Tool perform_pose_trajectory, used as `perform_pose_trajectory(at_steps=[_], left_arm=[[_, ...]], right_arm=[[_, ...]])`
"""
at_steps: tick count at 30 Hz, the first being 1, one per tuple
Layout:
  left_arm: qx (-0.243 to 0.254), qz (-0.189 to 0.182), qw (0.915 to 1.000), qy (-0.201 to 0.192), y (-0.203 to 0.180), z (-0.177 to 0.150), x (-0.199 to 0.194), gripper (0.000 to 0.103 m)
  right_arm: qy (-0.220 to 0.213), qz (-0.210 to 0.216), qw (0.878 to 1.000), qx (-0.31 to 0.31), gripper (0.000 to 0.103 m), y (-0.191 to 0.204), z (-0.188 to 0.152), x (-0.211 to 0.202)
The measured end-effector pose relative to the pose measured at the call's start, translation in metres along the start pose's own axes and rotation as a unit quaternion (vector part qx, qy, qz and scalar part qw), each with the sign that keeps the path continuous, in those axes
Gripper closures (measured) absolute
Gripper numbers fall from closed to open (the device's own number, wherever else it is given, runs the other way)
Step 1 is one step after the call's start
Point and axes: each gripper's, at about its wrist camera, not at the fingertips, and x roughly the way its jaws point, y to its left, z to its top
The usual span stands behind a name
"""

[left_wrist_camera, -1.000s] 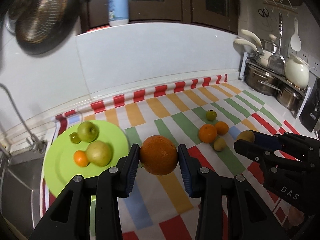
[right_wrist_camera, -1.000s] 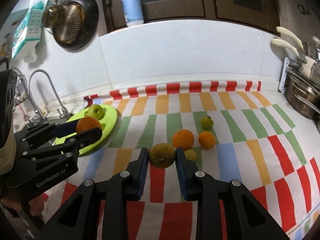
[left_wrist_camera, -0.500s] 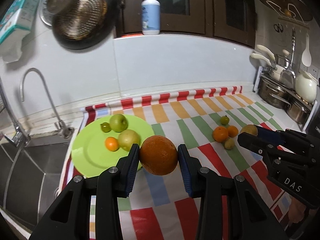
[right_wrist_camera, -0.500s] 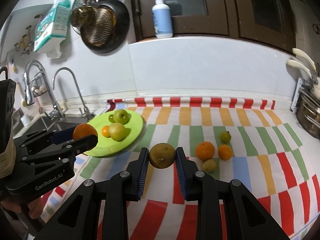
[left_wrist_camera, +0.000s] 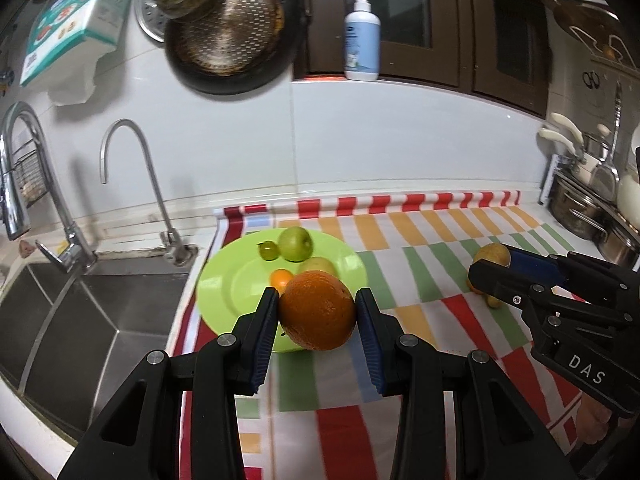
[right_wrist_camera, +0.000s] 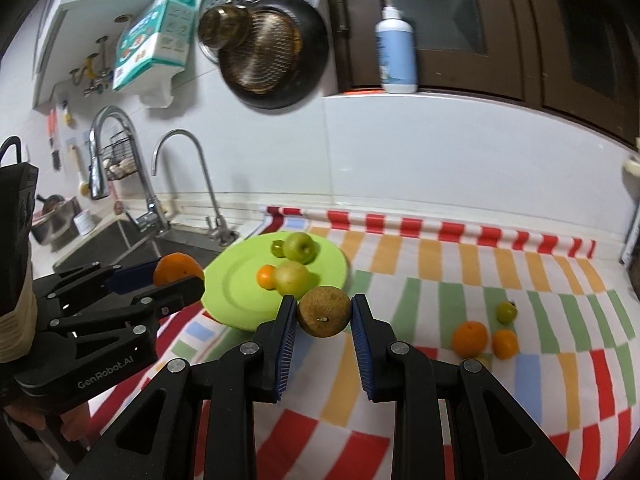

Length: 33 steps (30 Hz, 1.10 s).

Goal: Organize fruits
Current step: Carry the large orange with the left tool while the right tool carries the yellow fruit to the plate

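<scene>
The left claw was clamped on a large orange, held above the near edge of the green plate. The right claw was clamped on a brownish-green round fruit, just right of the plate. On the plate lay a green apple, a small orange citrus and two more green fruits. Further right, loose fruits lay on the counter's striped cloth.

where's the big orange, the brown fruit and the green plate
big orange [left_wrist_camera: 318, 312], left wrist view, middle of its peel
brown fruit [right_wrist_camera: 324, 311], right wrist view, its front face
green plate [left_wrist_camera: 236, 284], left wrist view, bare left part
</scene>
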Motion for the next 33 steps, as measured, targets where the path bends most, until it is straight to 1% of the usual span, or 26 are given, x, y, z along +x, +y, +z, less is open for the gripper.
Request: perform_pose_trajectory(at_steps=[6,12,18,25,33], left_arm=[[-0.011,0.017,0.9998,0.005,0.023,0.001,0.008,0.064],[-0.023,0.027,0.9993,0.013,0.046,-0.001,0.024,0.064],[-0.022,0.033,0.999,0.02,0.062,0.0,0.043,0.064],[-0.021,0.028,0.9987,0.038,0.075,-0.003,0.073,0.064],[-0.015,0.014,0.9977,0.064,0.08,-0.009,0.108,0.064]], right_arm=[[0.003,0.027,1.0,-0.014,0.074,0.017,0.01,0.02],[0.018,0.049,0.998,-0.02,0.074,0.032,0.016,0.049],[0.033,0.065,0.997,-0.028,0.074,0.045,0.018,0.076],[0.057,0.073,0.995,-0.032,0.074,0.052,0.016,0.11],[0.087,0.073,0.993,-0.026,0.074,0.05,0.008,0.139]])
